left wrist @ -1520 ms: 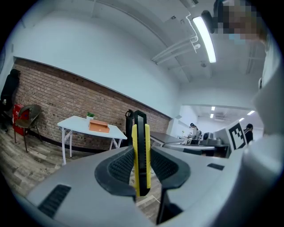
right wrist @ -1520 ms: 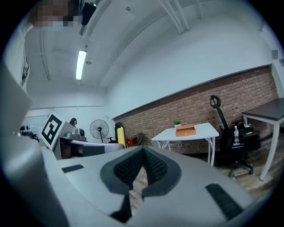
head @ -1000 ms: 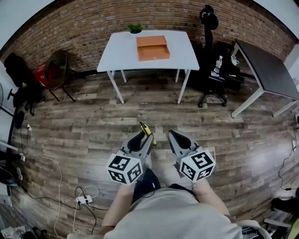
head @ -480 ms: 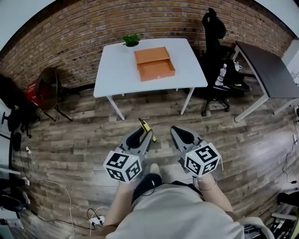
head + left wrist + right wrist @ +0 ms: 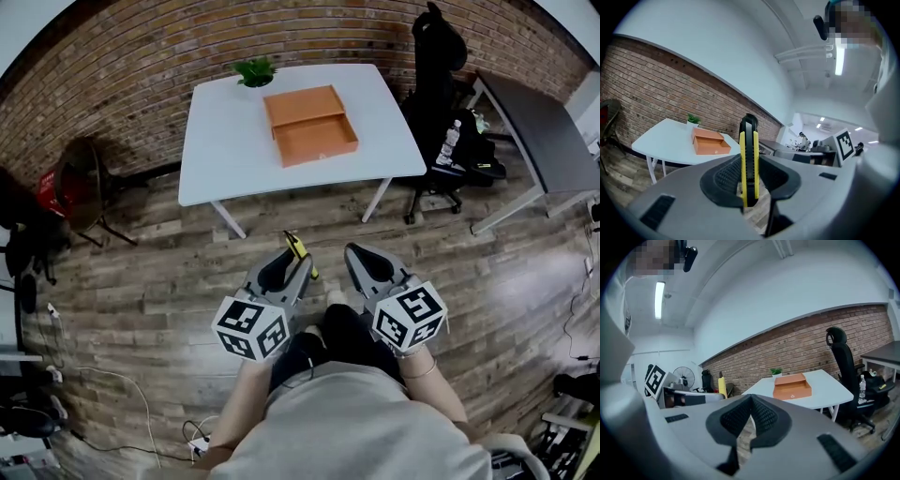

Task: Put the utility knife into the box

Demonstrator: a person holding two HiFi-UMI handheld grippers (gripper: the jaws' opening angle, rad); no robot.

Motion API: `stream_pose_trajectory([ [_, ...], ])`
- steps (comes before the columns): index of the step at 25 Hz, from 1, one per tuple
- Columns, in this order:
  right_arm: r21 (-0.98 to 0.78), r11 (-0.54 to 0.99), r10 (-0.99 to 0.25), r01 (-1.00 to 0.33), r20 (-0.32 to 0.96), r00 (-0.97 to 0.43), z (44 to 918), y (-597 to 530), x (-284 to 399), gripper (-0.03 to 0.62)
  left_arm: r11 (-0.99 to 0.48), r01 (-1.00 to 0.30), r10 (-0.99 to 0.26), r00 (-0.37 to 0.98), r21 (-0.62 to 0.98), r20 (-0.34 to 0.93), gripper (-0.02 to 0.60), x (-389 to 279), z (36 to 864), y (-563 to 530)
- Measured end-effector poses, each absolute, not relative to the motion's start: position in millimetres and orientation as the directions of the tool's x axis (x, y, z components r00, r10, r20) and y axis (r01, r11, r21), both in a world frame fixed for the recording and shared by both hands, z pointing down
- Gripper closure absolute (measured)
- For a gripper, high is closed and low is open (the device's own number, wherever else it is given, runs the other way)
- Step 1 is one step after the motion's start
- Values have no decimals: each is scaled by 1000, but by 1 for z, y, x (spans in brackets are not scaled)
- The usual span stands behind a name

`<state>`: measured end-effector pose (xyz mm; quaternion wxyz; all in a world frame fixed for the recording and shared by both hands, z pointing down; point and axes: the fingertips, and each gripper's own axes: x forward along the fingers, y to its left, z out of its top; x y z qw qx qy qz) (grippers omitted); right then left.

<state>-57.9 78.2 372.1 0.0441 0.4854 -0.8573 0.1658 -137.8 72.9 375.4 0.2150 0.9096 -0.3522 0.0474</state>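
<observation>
Left tongs [image 5: 292, 262]: low centre of head view, over wood floor [image 5: 141, 281], clamped on knife [image 5: 749, 159]. Knife yellow and black, upright between pads, end sticking out past tips toward 12 o'clock. Right tongs [image 5: 364, 264]: just beside, at 3 o'clock of left ones, pads pressed together, nothing between. White table [image 5: 216, 141]: well apart, at 12 o'clock. Orange box [image 5: 309, 124] on table, open top. Plant [image 5: 253, 70] at 11 o'clock of box. Black chair [image 5: 441, 56] at 3 o'clock of table.
</observation>
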Motion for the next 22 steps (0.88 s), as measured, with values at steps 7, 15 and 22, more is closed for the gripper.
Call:
stream_pose_trajectory([
  [7, -255, 484, -840, -837, 130, -526, 362, 10, -44, 595, -659, -682, -633, 731, 316, 257, 468, -134, 383, 13],
  [15, -284, 517, -827, -808, 76, -557, 357, -114, -26, 595, -638, -721, -660, 693, 270, 291, 468, -125, 380, -94],
  [22, -295, 525, -815, -798, 93, -571, 356, -204, 1, 595, -682, -718, -652, 684, 143, 325, 468, -98, 366, -195],
])
